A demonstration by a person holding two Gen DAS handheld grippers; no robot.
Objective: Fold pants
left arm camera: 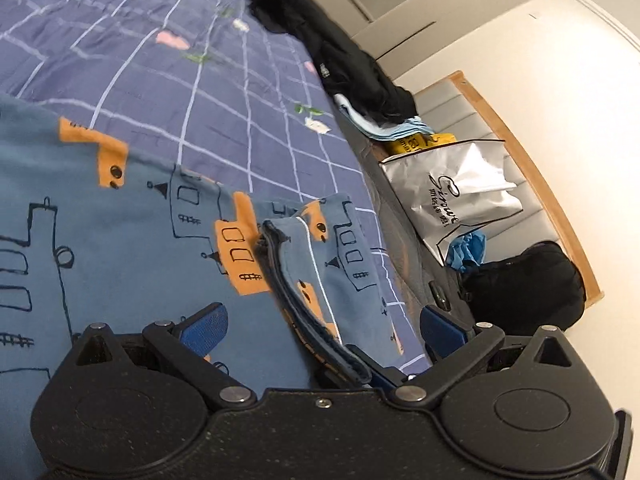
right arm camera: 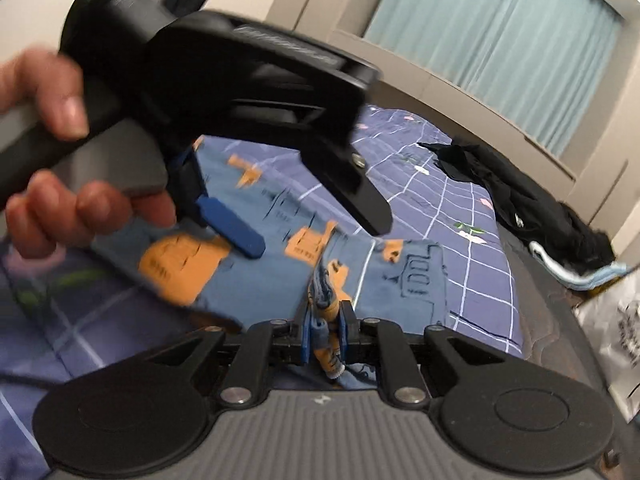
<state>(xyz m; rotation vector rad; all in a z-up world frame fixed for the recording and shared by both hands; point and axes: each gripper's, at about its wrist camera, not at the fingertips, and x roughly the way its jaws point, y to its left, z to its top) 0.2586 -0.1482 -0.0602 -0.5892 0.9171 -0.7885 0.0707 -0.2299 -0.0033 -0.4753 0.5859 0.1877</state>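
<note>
The pants [left arm camera: 132, 216] are a dusty blue with orange blocks and little black line-drawn buildings all over, plus a thin white cord along the waistband. The bedsheet [left arm camera: 224, 92] is purple-navy with a white grid and scattered pink and white flowers on green leaves. Both tools are black with bright blue pads [left arm camera: 206, 326]; the right tool [right arm camera: 323, 330] has a ribbed grey top. There's a heap of black clothes [left arm camera: 344, 60] over something pale blue, a shiny silver bag [left arm camera: 460, 188] with black lettering, and teal curtains [right arm camera: 492, 28].
</note>
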